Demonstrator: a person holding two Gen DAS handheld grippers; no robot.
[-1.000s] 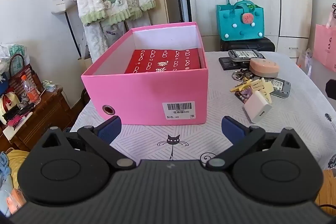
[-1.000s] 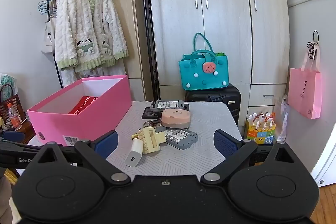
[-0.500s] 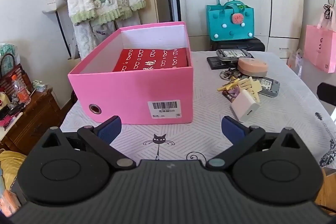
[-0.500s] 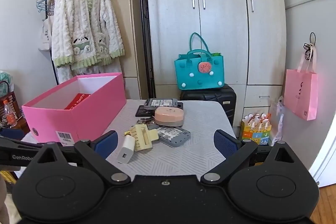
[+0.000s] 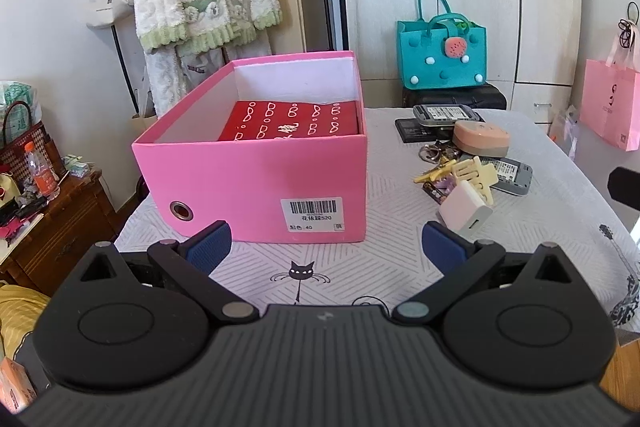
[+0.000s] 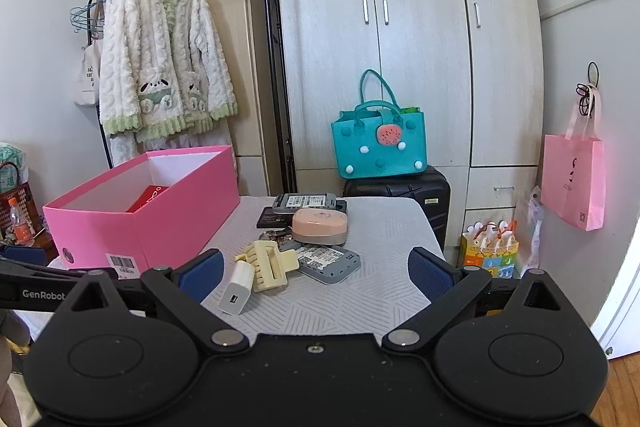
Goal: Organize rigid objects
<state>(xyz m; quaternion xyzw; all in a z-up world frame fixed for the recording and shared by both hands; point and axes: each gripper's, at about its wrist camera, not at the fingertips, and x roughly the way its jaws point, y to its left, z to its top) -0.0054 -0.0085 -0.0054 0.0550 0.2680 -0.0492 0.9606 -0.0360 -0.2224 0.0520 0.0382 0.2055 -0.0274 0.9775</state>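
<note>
An open pink box (image 5: 256,175) (image 6: 160,215) holds a red patterned packet (image 5: 292,123) on the table's left half. To its right lies a heap: a white charger (image 5: 464,209) (image 6: 237,287), a cream hair claw (image 5: 474,173) (image 6: 270,265), a peach case (image 5: 482,139) (image 6: 319,225), grey battery packs (image 6: 329,263), keys. My left gripper (image 5: 326,247) hangs open before the box's front wall. My right gripper (image 6: 314,273) is open, near the table's front edge, facing the heap. Both hold nothing.
The table (image 5: 560,187) wears a grey cloth with cat prints. Behind it stand a teal bag (image 6: 380,143) on a black suitcase, wardrobes and a clothes rack with a fluffy jacket (image 6: 160,67). A pink bag (image 6: 572,183) hangs at right; a cluttered wooden cabinet (image 5: 48,227) is at left.
Both grippers have drawn back a little from the table and drifted; the box and the heap look smaller and shifted in view. Nothing on the table has moved.
</note>
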